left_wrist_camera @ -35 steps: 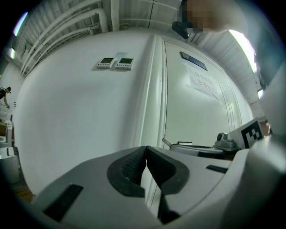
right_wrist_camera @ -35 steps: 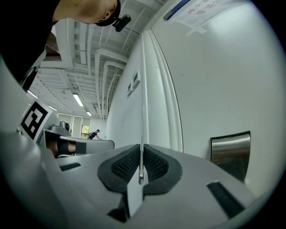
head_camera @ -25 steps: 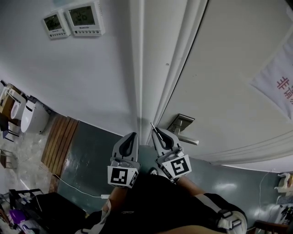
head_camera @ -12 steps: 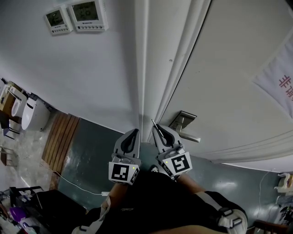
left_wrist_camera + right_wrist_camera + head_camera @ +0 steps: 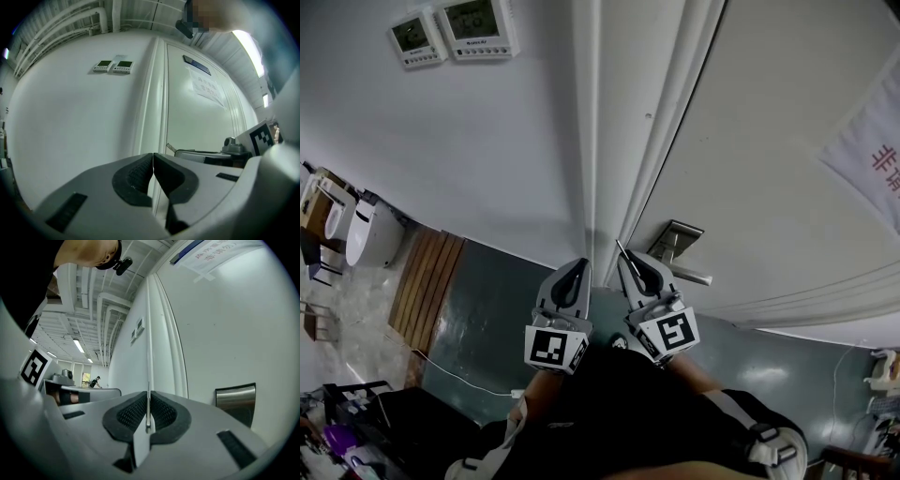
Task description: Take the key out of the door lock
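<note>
My right gripper is shut on the key, a thin metal blade that sticks out past the fingertips, clear of the door. In the right gripper view the key stands edge-on between the ribbed pads. The steel lock plate with its lever handle sits on the white door just right of that gripper; the plate also shows at the right. My left gripper hangs beside it at the door frame, shut with nothing between its pads.
The white door fills the right, its frame runs up the middle, and a white wall with two thermostats lies left. A paper notice hangs on the door. Below is dark floor with a wooden panel.
Both grippers and the lock plate sit slightly lower and further right in the head view. The right gripper keeps hold of the key; the left stays shut.
</note>
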Motion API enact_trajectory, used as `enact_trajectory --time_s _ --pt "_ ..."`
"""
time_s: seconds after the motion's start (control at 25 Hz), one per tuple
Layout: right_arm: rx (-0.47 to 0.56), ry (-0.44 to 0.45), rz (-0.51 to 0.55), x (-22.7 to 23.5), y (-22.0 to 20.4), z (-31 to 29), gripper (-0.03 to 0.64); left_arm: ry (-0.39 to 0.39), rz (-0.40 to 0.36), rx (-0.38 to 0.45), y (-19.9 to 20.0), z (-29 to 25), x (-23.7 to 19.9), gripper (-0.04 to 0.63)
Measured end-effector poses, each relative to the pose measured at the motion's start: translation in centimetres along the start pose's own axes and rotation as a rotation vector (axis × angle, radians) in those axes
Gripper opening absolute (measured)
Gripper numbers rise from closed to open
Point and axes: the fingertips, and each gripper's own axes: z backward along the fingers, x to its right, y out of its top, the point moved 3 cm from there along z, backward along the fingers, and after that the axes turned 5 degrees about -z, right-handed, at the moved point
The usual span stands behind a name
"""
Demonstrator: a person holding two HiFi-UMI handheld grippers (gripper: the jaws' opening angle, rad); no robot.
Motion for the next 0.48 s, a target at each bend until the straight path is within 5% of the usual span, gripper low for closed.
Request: enact_trajectory --time_s 0.24,0.48 --pt "-0.061 -0.038 -0.022 0.71 -0.67 0.71 0.031 -0.012 0.006 -0.003 -0.31 -0.24 0.44 0.025" --pt "-0.008 -0.021 -0.005 0.78 -0.26 0.94 0.031 -0.011 0.014 -0.003 -0.49 -0.12 0.53 0.025"
